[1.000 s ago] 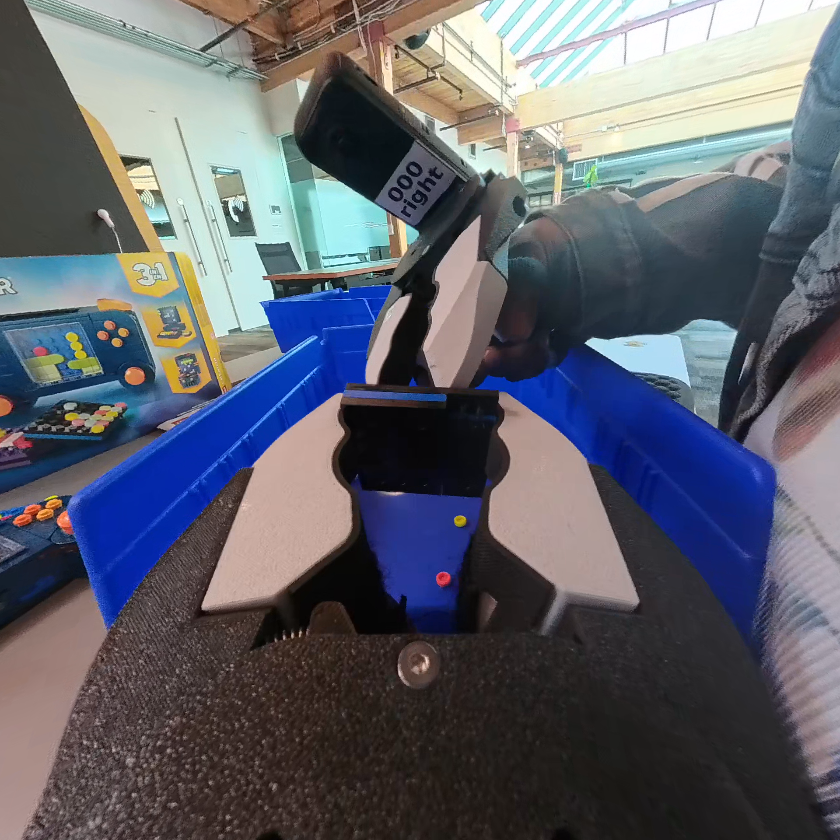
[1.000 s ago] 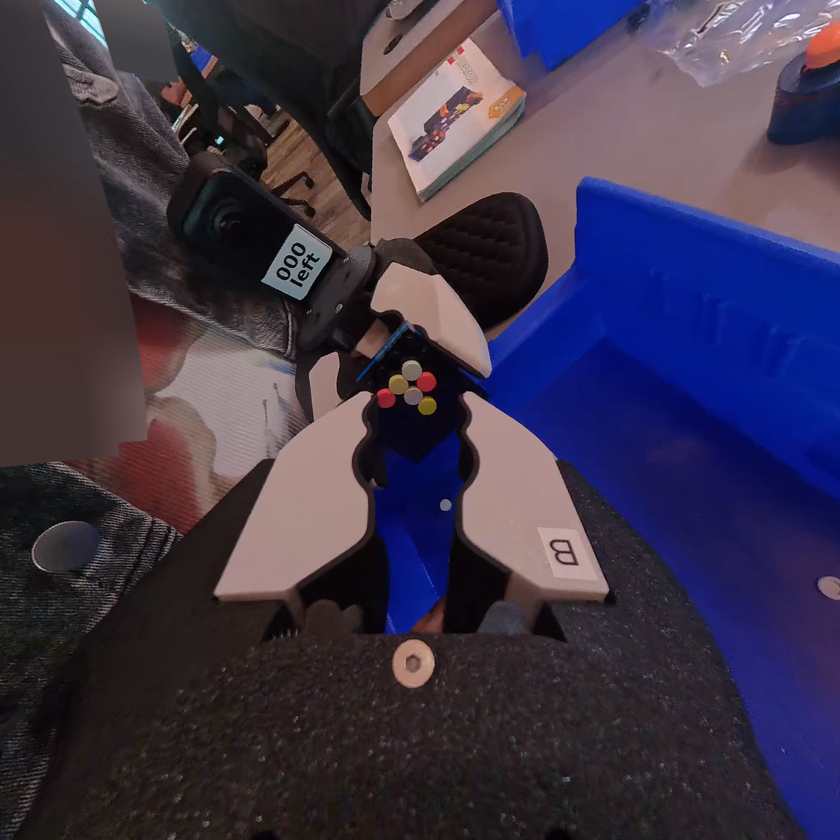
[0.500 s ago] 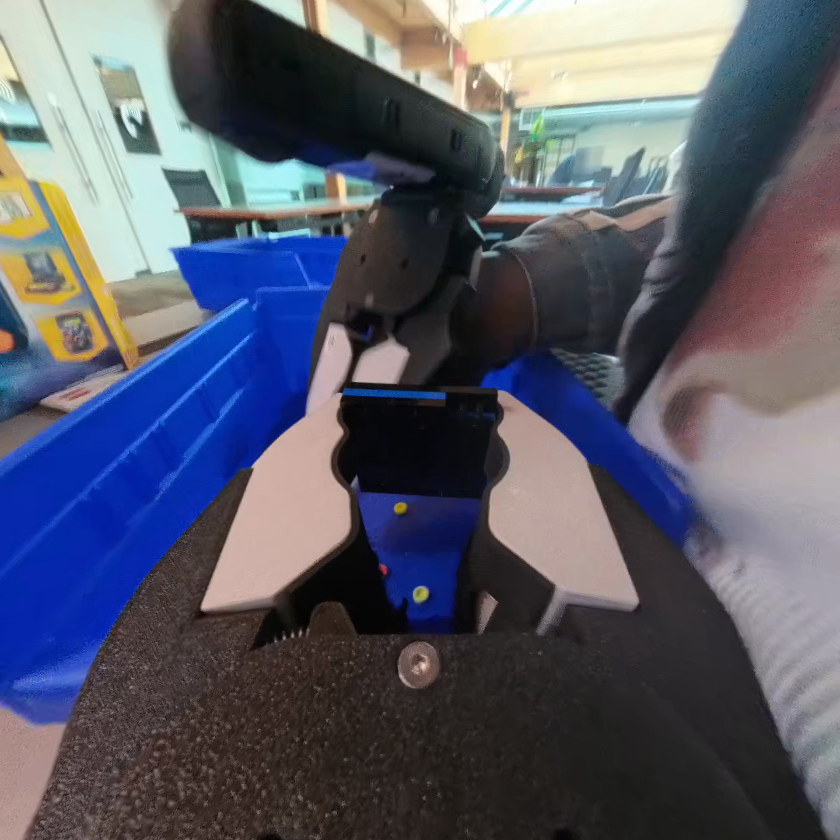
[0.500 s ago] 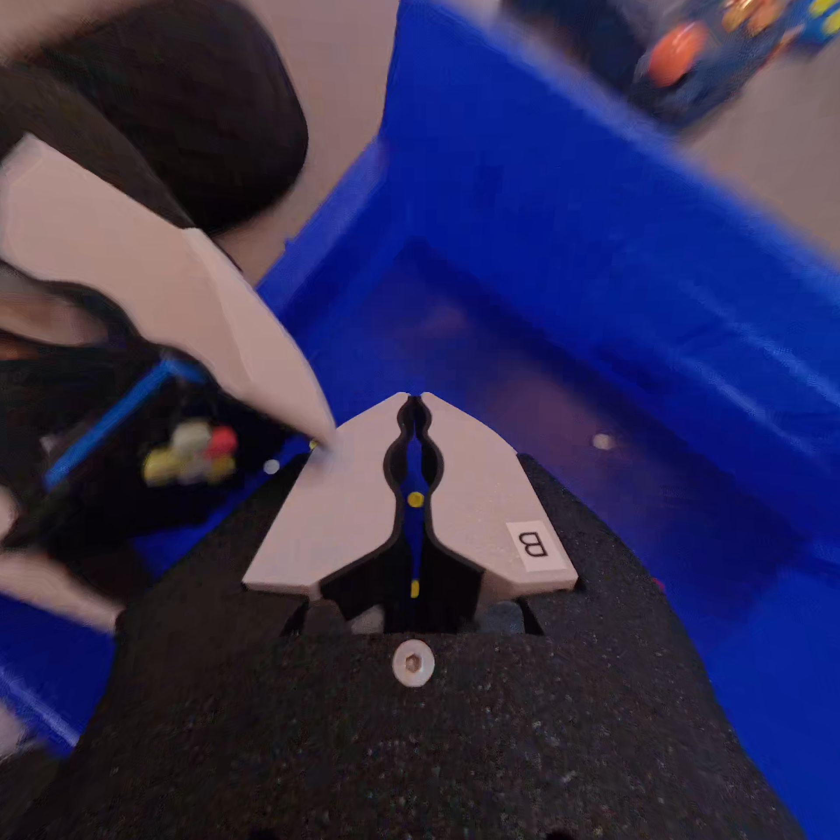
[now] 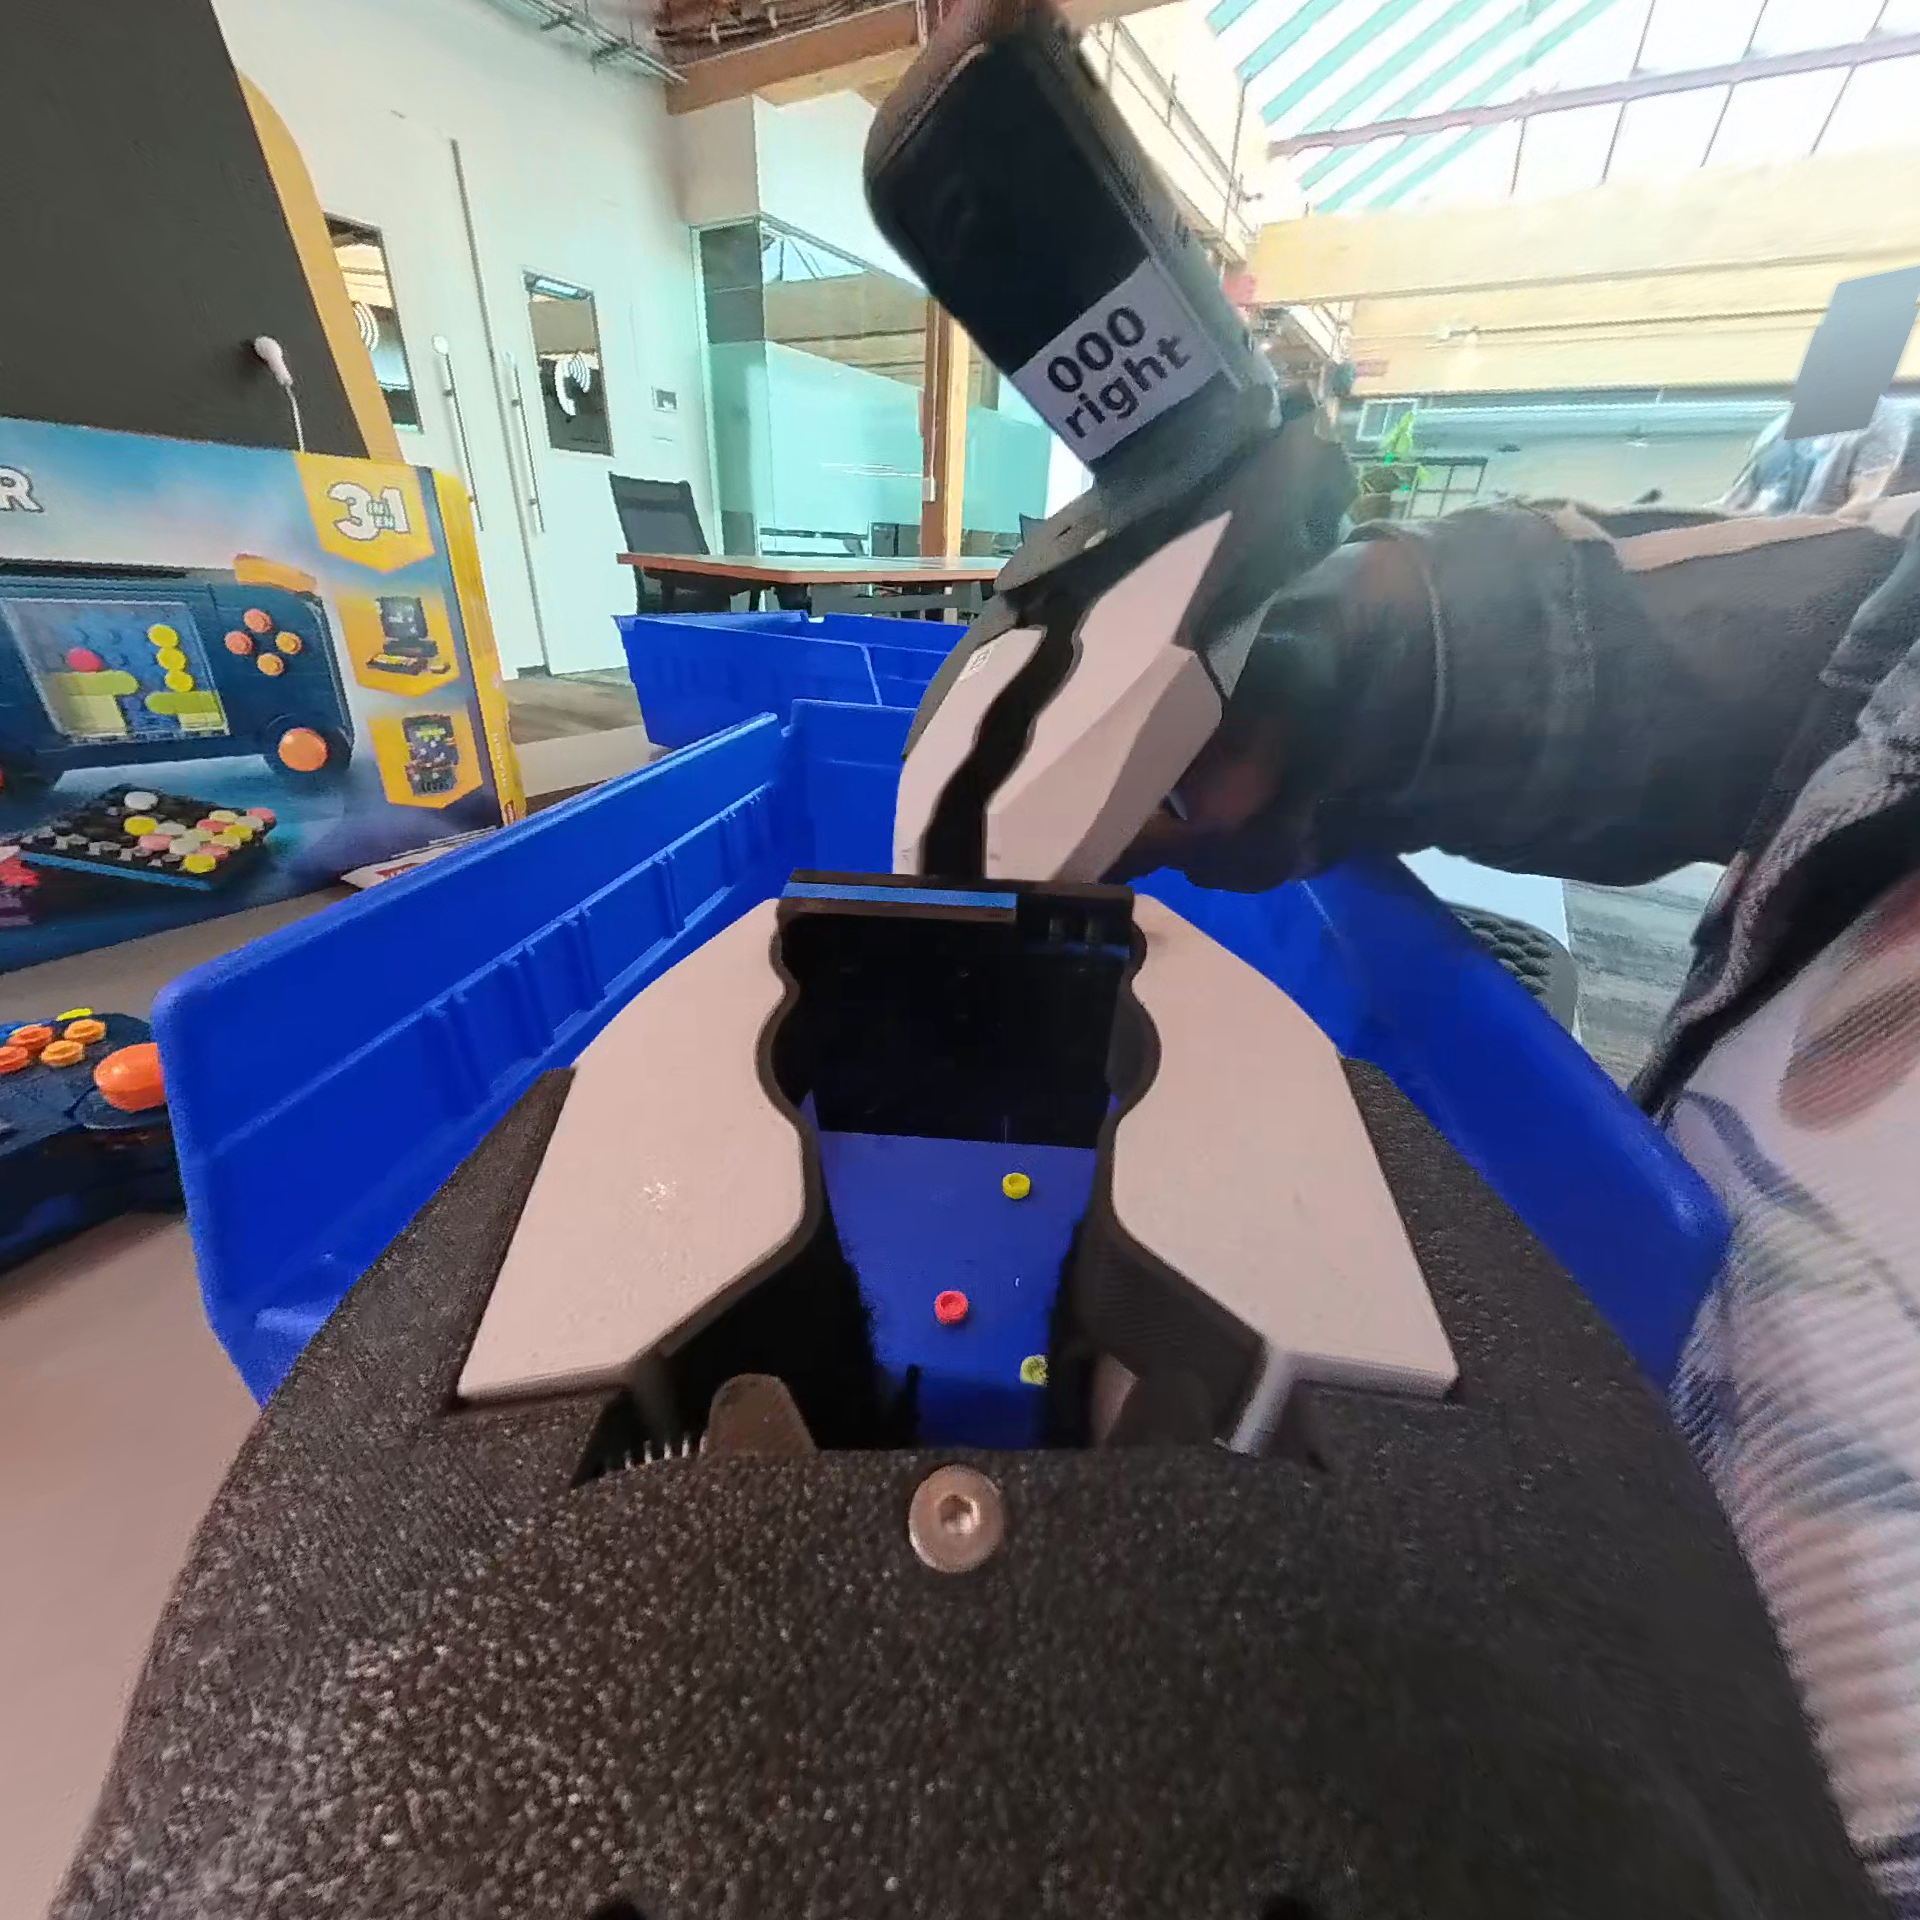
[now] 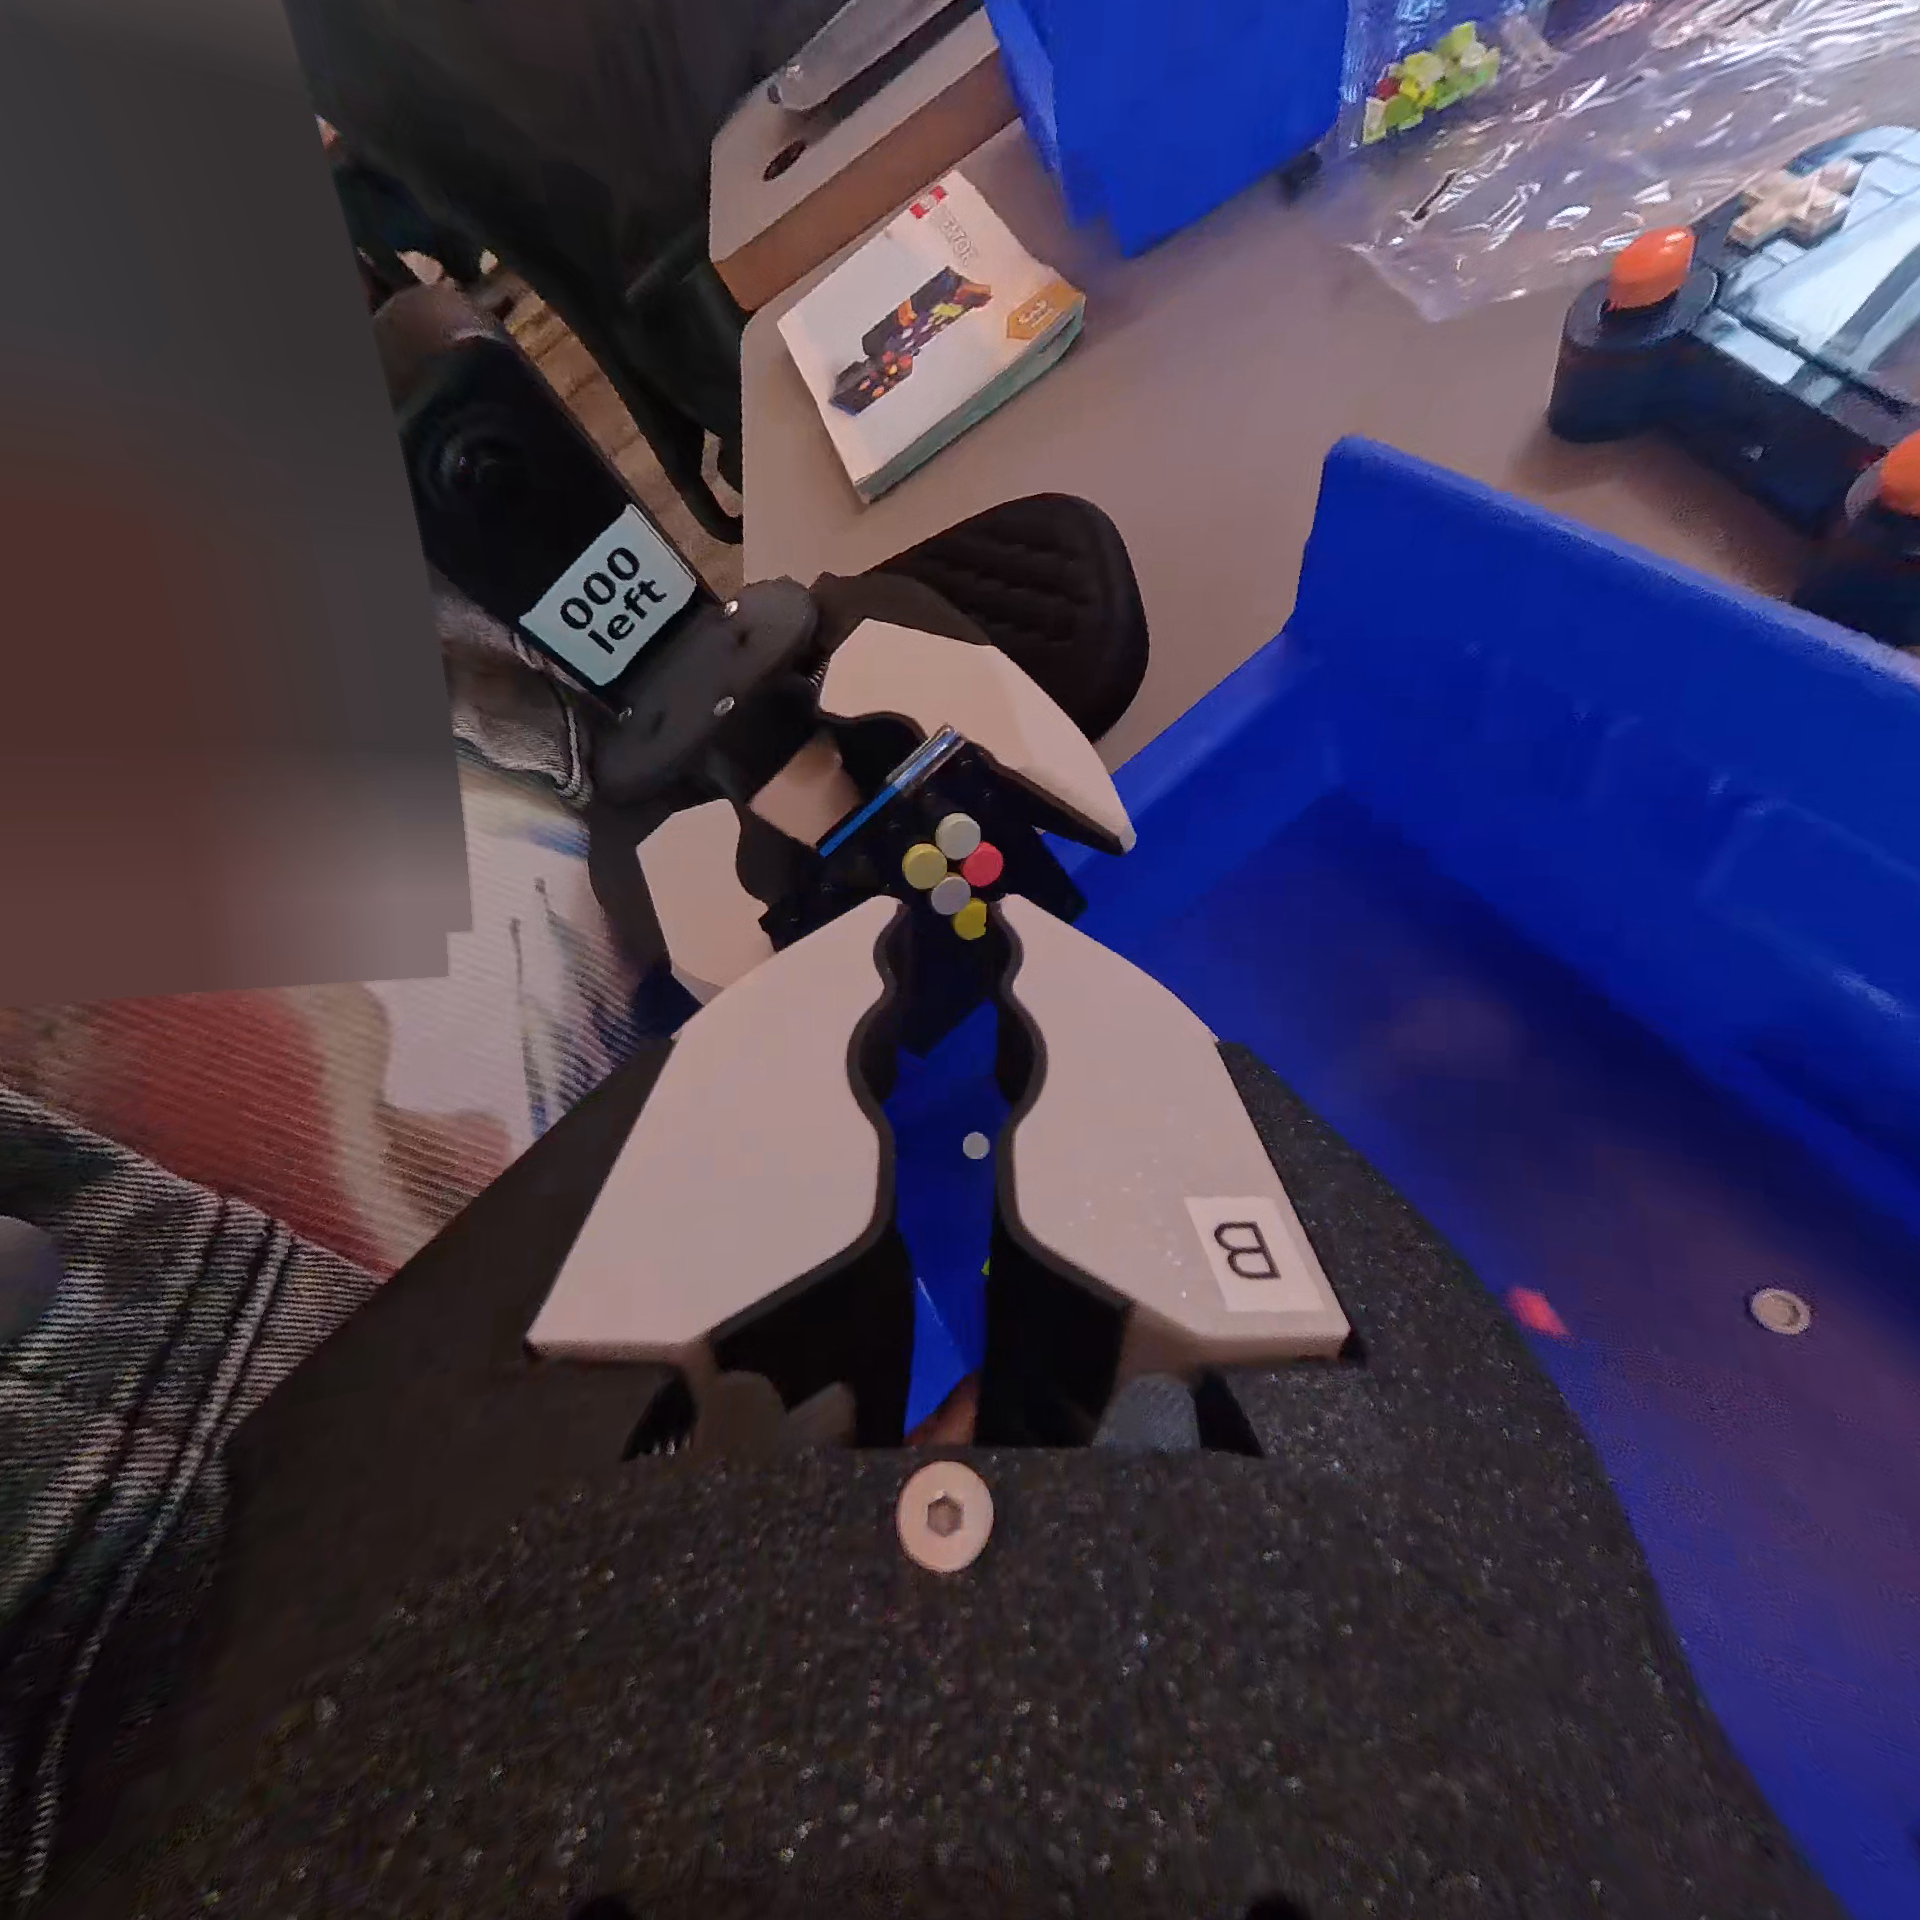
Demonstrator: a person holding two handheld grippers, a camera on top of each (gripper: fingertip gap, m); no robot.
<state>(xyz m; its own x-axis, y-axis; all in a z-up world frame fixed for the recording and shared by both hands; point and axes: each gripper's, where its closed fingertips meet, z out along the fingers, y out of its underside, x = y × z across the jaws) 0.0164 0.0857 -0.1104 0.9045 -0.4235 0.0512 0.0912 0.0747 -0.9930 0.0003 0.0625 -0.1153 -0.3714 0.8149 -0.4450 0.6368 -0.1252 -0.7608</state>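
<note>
My left gripper (image 5: 956, 935) is shut on a black brick plate (image 5: 935, 1018) with a blue edge strip and holds it upright over a blue bin (image 5: 468, 997). The plate's far face (image 6: 935, 821) carries several round studs, grey, yellow and red. My right gripper (image 6: 956, 920) comes from the far side, its jaws narrowed onto the lowest yellow stud (image 6: 968, 920). In the left wrist view it (image 5: 951, 868) touches the plate's top edge. Loose studs lie on the bin floor: yellow (image 5: 1015, 1185), red (image 5: 950, 1306) and grey (image 6: 975, 1145).
A toy box (image 5: 208, 665) stands at the left, with a dark brick console with orange buttons (image 5: 73, 1091) below it. A booklet (image 6: 935, 332), a clear plastic bag (image 6: 1558, 156) and a second blue bin (image 6: 1164, 104) lie on the grey table. A person's torso is close at the right. The grippers are tip to tip, or close to it.
One red stud has left the plate. My right gripper swung away shut over the bin, then came back to the plate with narrower jaws. The left gripper kept its hold.
</note>
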